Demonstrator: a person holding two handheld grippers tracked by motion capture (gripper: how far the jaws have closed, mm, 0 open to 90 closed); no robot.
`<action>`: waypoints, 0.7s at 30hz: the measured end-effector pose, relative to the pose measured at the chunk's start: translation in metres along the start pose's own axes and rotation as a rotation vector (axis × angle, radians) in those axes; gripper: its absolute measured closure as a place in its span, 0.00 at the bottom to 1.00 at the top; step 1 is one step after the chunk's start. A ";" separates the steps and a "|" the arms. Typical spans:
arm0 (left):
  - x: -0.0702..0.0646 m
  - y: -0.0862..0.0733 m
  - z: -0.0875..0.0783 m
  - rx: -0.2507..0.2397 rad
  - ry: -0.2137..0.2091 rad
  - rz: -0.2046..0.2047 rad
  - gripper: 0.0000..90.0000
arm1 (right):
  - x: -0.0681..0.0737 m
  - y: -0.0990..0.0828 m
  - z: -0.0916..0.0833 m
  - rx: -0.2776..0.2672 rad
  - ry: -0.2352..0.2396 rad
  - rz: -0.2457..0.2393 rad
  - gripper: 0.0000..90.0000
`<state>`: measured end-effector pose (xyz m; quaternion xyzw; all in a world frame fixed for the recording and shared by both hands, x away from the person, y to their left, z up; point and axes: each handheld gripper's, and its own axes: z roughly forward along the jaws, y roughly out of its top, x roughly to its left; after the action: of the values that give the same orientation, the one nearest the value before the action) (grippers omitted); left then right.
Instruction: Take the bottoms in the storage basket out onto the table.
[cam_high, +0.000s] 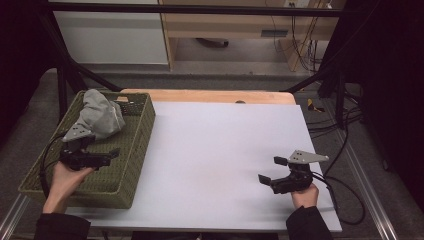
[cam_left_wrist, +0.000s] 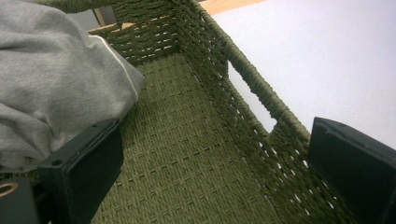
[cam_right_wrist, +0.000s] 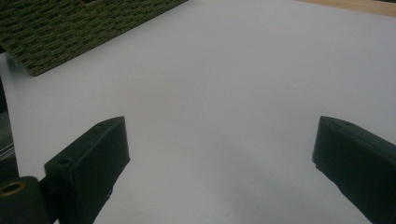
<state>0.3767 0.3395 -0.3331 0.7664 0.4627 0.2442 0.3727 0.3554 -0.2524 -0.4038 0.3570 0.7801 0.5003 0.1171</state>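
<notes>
A white counter (cam_high: 220, 155) is sitting in a dim room, with cables lying on the floor at the right. In the high view, a green woven basket (cam_high: 131, 165) is sitting on the left side of the counter. A grey cloth (cam_high: 100, 116) is lying bunched up in the far end of the basket. The left gripper (cam_high: 107, 157) is hovering over the basket, just beside the cloth, and its fingers are gaping wide and holding nothing. The right gripper (cam_high: 272, 170) is sitting low over the bare counter at the right, well apart from the basket.

In the left gripper view, the cloth (cam_left_wrist: 51, 88) is lying at the left, close by the left finger. The basket floor (cam_left_wrist: 187, 163) is showing between the two fingers.

In the right gripper view, the fingers are spread wide over the white counter (cam_right_wrist: 224, 93) with nothing between them. A corner of the basket (cam_right_wrist: 70, 28) is peeking in at the top left.
</notes>
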 end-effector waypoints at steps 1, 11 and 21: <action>0.001 0.000 0.000 0.002 0.002 0.000 0.04 | 0.000 0.000 0.000 0.000 0.000 0.000 0.05; 0.012 -0.002 -0.004 0.005 0.025 -0.008 0.04 | 0.000 0.000 0.002 0.010 0.004 0.001 0.05; 0.022 0.000 -0.009 0.000 0.040 -0.022 0.04 | 0.000 -0.001 0.003 0.013 0.000 -0.004 0.05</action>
<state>0.3798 0.3626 -0.3270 0.7561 0.4786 0.2552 0.3662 0.3567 -0.2507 -0.4057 0.3564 0.7841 0.4947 0.1158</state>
